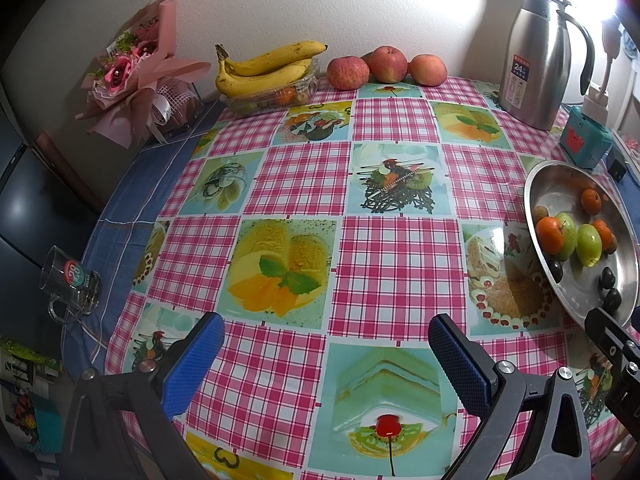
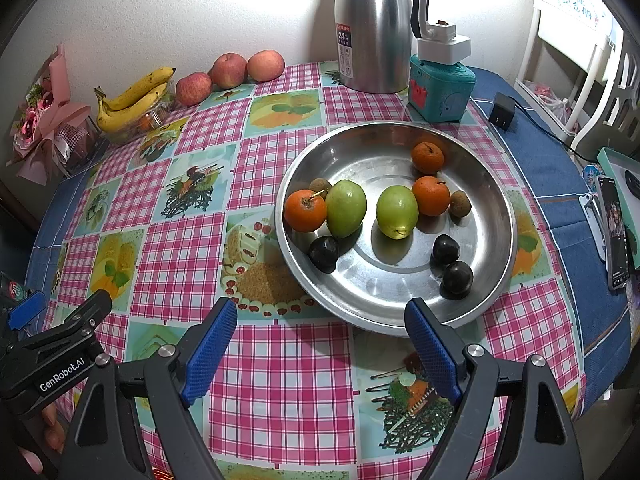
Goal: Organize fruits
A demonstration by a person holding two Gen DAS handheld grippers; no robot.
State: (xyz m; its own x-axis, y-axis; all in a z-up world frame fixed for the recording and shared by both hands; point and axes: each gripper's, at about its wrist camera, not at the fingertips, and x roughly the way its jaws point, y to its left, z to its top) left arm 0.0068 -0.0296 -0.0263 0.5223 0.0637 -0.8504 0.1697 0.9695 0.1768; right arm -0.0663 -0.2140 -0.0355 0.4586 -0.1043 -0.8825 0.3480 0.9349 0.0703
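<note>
Fingers (image 2: 212, 344) of the right gripper (image 2: 320, 340) stand spread and empty just before the steel bowl (image 2: 492, 280), likely lined up to pick among its oranges (image 2: 305, 211), green fruits (image 2: 397, 211) and dark plums (image 2: 457, 277). Left gripper (image 1: 324, 356) fingers, equally released, hover over bare desk (image 1: 396, 272) beside that bowl.

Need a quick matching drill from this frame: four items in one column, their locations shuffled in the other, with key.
Items
1. Yellow banana bunch
2. Two green pear-shaped fruits
3. Tall stainless steel thermos jug
4. Three red apples

Places
A. Inside the round steel basin
B. On the tablecloth by the wall, left of the jug
C. Atop the clear plastic fruit container
D. Back of the table, beside the teal box

Pairs: 1-C, 2-A, 3-D, 4-B
</note>
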